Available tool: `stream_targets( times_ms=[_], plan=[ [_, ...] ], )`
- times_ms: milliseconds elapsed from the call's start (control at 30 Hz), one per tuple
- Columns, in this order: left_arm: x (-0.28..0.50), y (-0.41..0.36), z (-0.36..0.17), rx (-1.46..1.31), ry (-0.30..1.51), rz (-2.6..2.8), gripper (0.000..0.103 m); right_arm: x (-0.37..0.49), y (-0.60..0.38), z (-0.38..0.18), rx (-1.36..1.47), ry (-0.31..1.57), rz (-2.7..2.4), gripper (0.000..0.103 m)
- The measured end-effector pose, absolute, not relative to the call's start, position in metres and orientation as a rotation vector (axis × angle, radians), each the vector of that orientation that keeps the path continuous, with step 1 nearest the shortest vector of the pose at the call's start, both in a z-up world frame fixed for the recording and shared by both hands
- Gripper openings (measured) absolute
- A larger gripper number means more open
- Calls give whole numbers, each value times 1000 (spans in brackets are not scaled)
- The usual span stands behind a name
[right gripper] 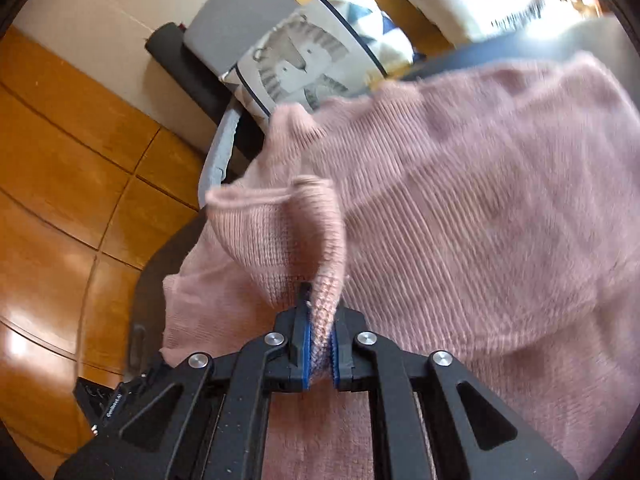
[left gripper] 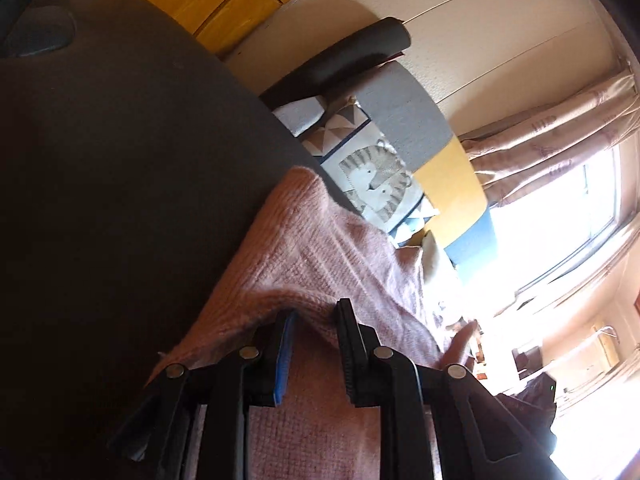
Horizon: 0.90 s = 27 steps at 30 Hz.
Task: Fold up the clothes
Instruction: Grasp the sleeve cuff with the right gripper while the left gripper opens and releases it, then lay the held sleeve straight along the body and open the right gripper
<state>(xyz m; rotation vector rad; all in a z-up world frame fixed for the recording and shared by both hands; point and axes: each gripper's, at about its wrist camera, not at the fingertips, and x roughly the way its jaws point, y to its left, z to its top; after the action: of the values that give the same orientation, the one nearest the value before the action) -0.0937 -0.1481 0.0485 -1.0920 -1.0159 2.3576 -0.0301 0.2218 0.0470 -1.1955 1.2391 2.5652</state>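
Two tongs at one pink knitted sweater [right gripper: 460,200], spread over a dark rounded surface [left gripper: 120,160], apparently a seat or low table; which of the two not clear. Right tongs [right gripper: 321,344] closed on a raised fold of the knit, fabric pinched between the blue pads and lifted into a peak just ahead of the jaws. Left tongs [left gripper: 316,344] parted, a rolled edge of the sweater lying across the gap between the fingers, not visibly clamped. Bulk of the garment ahead and to the right of the right tongs, ribs running roughly away from the camera; a cuff or hem end [right gripper: 256,196] hanging free to the left of the pinched fold. Behind, a sofa with a hedgehog-print cushion [right gripper: 296,64]; wooden floor [right gripper: 60,180] to the left. Judged relation for the coming move: held fold at the garment's near-left margin, body extending away to the right, so any carry-over likely directed across that long spread. Stage of folding not settled here.
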Motion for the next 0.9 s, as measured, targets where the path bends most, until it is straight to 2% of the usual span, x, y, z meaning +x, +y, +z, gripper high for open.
stream_targets(
  times_ms=[67,233,367,400,433,600,767,800,833,900],
  plan=[
    [-90,-156,50,-1077,-1040,2365,20,-24,228,38,-1167,1355,2529,16],
    [-89,-167,49,-1031,-1136,2382,20,-15,233,50,-1083,1339,2567,34],
    [-89,-174,46,-1024,-1184,2391,20,-18,252,53,-1037,1378,2553,33],
    [-89,-175,45,-1028,-1194,2388,20,-19,255,54,-1054,1375,2557,15],
    [-88,-175,43,-1032,-1203,2385,20,-20,257,56,-1069,1370,2562,6],
    [-86,-177,40,-1031,-1228,2377,20,-4,255,69,-1033,1244,2586,6],
    [-82,-177,40,-1067,-1216,2384,20,15,269,48,-1019,1254,2446,6],
    [-80,-177,40,-1084,-1210,2377,20,14,273,40,-1056,1303,2430,6],
    [-78,-177,41,-1098,-1205,2362,21,4,277,31,-1077,1368,2421,10],
    [-71,-177,47,-1123,-1180,2336,20,2,277,32,-1081,1359,2441,13]
  ],
)
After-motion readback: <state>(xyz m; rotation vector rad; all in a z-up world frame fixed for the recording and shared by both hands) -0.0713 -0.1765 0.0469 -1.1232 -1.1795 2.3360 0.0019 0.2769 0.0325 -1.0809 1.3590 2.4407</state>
